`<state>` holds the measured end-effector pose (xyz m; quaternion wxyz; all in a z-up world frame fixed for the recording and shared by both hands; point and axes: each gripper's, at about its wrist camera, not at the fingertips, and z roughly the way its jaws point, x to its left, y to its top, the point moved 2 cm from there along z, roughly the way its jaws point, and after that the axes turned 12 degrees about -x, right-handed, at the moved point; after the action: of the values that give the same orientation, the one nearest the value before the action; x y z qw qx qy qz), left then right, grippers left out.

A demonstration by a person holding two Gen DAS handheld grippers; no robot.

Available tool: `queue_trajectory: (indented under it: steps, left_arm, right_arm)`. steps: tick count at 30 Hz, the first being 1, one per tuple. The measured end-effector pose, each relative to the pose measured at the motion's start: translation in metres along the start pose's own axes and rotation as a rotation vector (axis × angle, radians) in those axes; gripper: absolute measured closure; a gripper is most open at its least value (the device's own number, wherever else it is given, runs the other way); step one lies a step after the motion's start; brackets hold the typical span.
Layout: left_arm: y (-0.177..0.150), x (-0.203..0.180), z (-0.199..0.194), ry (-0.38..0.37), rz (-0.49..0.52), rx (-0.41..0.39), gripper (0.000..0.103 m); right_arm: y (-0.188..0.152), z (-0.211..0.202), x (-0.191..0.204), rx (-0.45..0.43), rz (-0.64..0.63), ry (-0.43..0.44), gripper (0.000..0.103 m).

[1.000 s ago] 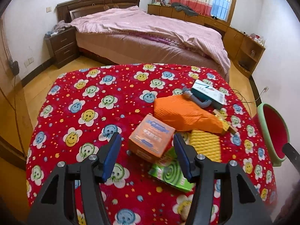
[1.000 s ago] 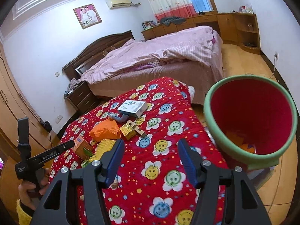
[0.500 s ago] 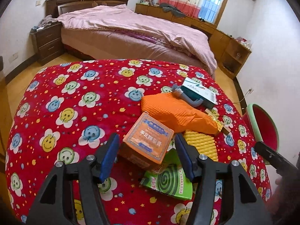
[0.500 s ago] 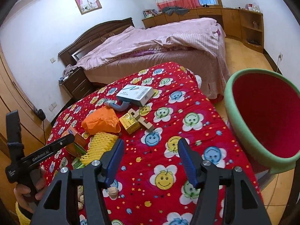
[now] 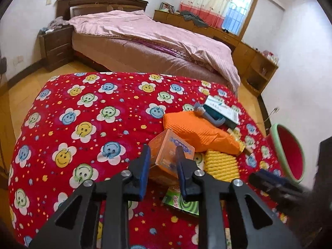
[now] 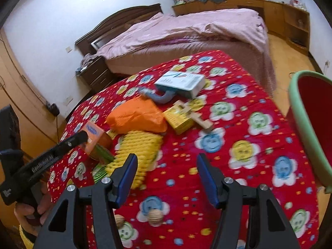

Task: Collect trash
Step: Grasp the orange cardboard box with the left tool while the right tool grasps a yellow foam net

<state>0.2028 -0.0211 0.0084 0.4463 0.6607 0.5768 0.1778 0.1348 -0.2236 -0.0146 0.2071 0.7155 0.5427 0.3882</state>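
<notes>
Left hand-held gripper (image 5: pixel 162 164), pitched downward, closing on orange box (image 5: pixel 170 152).

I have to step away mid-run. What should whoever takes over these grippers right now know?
Left gripper: jaws closing on the orange box, which is between them and tilted up off the red blanket.
Right gripper: open, empty, above the blanket near the yellow foam net.
Bin: off the blanket's right edge.
Done: nothing from this pile visibly binned.
Left: the orange box, orange bag, yellow foam net, green packet, small yellow box, white box, grey hook.
</notes>
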Motion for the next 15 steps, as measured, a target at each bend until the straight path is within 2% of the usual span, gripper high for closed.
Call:
queue_trajectory:
  steps: [5, 8, 10, 13, 15]
  left_arm:
    - [0.0, 0.0, -0.003, 0.024, 0.009, 0.028, 0.078]
    - [-0.001, -0.001, -0.003, 0.029, 0.003, 0.036, 0.06]
    - [-0.002, -0.001, -0.005, 0.039, -0.001, 0.03, 0.05]
    - [-0.004, -0.003, -0.002, 0.03, -0.002, 0.042, 0.048]
    - [-0.005, -0.004, 0.005, 0.047, 0.013, 0.056, 0.048]
  right_arm:
    - [-0.006, 0.011, 0.013, 0.026, -0.001, 0.039, 0.041]
    - [-0.008, 0.019, 0.017, 0.05, 0.01, 0.05, 0.041]
    - [-0.01, 0.025, 0.019, 0.071, 0.027, 0.066, 0.051]
    - [-0.014, 0.032, 0.02, 0.087, 0.042, 0.082, 0.07]
    - [-0.014, 0.031, 0.02, 0.081, 0.04, 0.093, 0.079]
